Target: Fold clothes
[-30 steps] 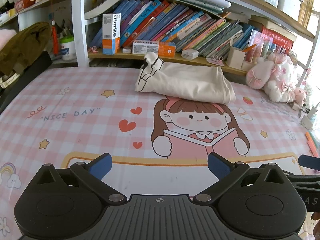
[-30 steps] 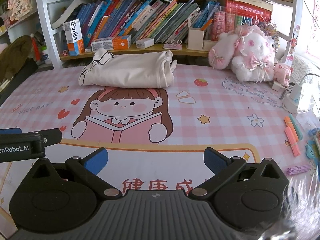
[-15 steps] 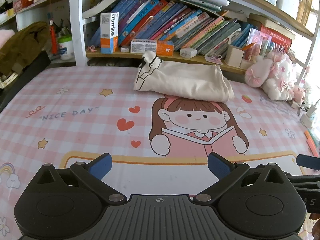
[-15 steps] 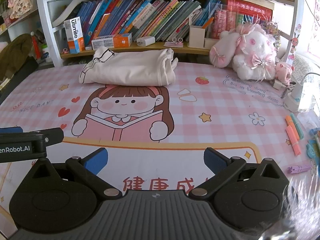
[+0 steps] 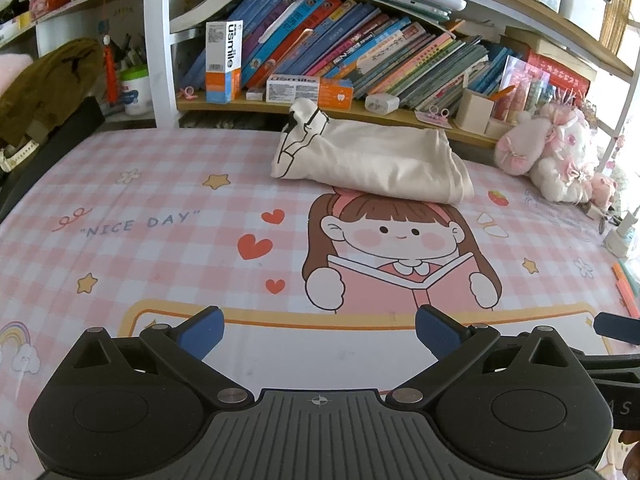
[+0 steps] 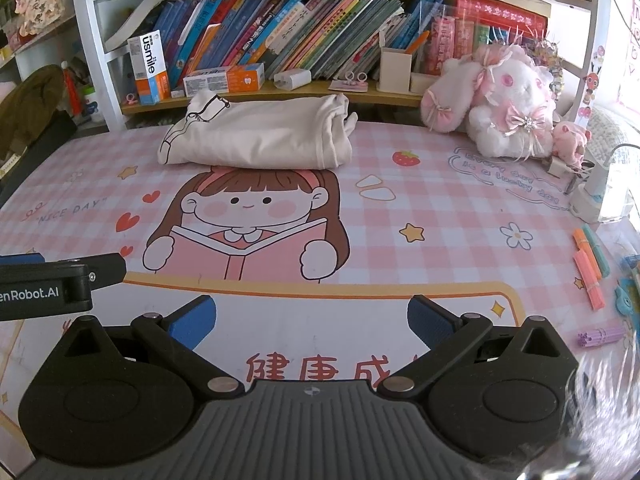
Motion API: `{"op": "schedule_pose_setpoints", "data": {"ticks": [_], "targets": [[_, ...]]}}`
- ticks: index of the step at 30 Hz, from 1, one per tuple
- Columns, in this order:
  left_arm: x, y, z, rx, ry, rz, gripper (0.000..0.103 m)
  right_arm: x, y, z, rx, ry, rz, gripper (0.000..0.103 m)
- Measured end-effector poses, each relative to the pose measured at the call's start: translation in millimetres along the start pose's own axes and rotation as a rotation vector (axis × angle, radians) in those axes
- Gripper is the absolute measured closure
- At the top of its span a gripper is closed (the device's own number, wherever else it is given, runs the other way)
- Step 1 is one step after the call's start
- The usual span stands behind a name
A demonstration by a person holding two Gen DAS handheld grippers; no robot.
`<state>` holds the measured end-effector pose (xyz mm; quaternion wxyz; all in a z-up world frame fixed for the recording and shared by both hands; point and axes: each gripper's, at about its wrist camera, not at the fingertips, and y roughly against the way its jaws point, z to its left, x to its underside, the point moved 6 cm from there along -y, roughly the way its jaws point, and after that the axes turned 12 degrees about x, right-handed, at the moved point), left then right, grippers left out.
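Okay, left wrist view first: my left gripper (image 5: 318,330) hangs low over the pink checked mat (image 5: 160,240), blue fingers spread wide with nothing between them. Folded cream garment (image 5: 372,164) lies at the far edge of the mat, just below the bookshelf (image 5: 320,100), well apart from me. Over to the right wrist view: my right gripper (image 6: 312,320) is spread wide too, empty. Same garment sits far ahead, plush bunny (image 6: 504,108) off to its right, highlighters (image 6: 588,264) near the mat's right edge.
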<state>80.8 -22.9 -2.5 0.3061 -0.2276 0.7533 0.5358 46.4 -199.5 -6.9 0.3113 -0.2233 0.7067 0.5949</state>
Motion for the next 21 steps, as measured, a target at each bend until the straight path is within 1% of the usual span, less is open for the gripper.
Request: {"op": "schedule_pose_setpoints", "data": {"ticks": [21], "targets": [[2.0, -5.0, -1.7, 0.027, 0.009, 0.018, 0.0, 1.9, -5.9, 2.0, -0.005, 0.002, 0.02, 0.0]]}}
